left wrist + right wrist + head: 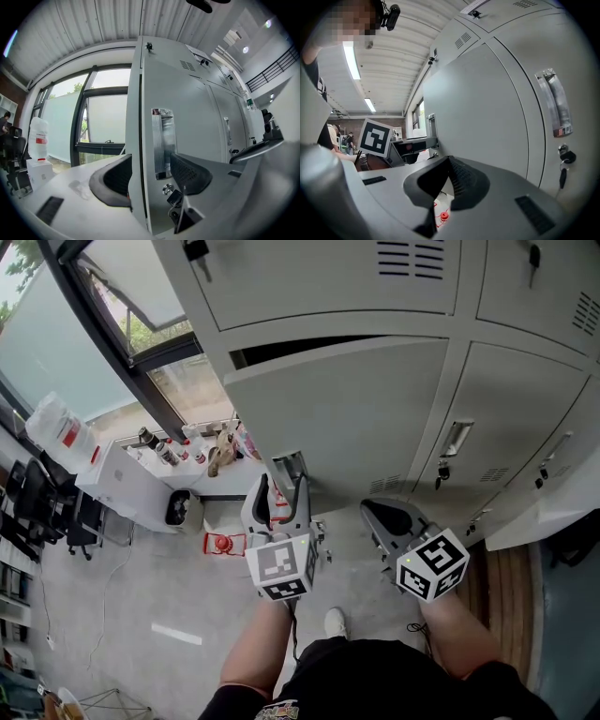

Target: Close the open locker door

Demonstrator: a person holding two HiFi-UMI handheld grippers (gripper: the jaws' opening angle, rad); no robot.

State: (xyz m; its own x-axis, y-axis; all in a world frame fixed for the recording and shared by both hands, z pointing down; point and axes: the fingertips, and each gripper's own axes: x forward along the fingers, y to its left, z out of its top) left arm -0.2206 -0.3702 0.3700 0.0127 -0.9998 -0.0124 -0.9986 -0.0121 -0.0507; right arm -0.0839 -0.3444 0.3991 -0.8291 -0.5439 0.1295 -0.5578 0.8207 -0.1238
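Grey sheet steel: the open locker door (pixel 347 418) fills the middle of the head view. It is swung out from the bank, and a dark gap (pixel 309 348) runs along its top edge below the upper locker. Its free edge (pixel 136 140) stands as an upright line at the centre of the left gripper view.

Our left hand-held gripper (pixel 281 493) straddles that edge with its jaws spread. One jaw is on the window side and the other is on the outer face, at the recessed handle (pixel 162 143). The pads are not squeezing the sheet. A key (pixel 172 197) hangs in the lock just below the handle.

Our right hand-held gripper (pixel 389 517) sits lower right of the left one, just beside the door's outer face. Its jaws are pressed together at the tips with nothing between them. We cannot tell whether it touches the door.

To the right, the neighbouring door (pixel 511 418) lies flush, with its own handle (pixel 555 110) and key (pixel 563 161).

Left of the free edge there is open floor (pixel 141 596) towards the window (pixel 141 324). A white cabinet (pixel 131 484) and a small red thing (pixel 222 543) stand there, well apart from the door.
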